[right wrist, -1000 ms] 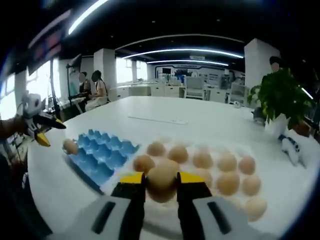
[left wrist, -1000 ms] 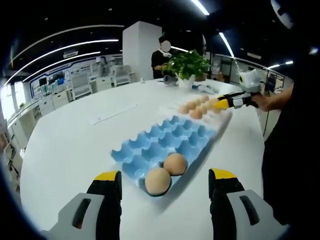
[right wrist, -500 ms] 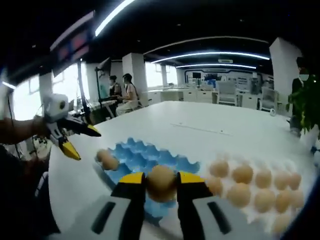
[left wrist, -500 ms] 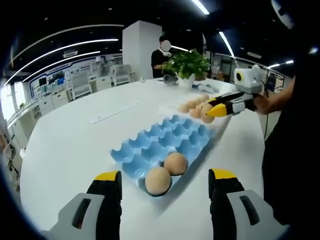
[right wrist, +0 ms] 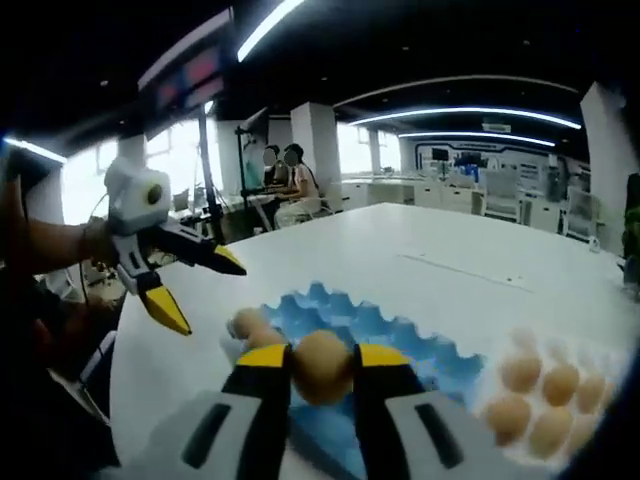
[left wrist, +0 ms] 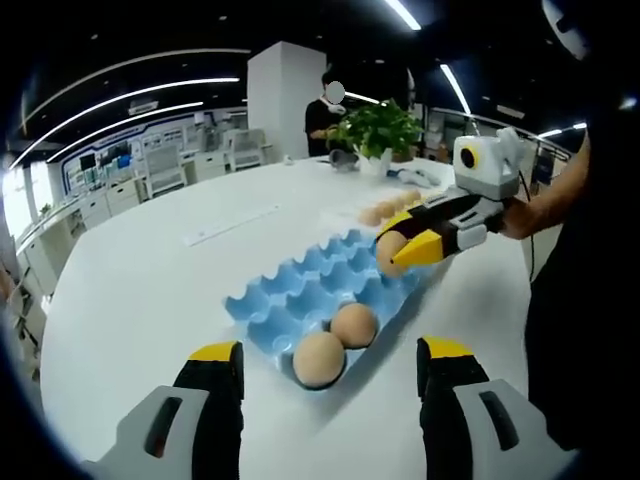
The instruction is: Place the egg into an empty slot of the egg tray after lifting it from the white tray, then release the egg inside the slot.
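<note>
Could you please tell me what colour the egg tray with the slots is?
The egg tray is light blue, clearest in the left gripper view.

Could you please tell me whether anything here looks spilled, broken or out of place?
Nothing stands out. The blue egg tray lies flat on the white table with two intact eggs seated in its near slots. The right gripper holds an egg whole between its jaws above the tray, and the left gripper is open.
</note>
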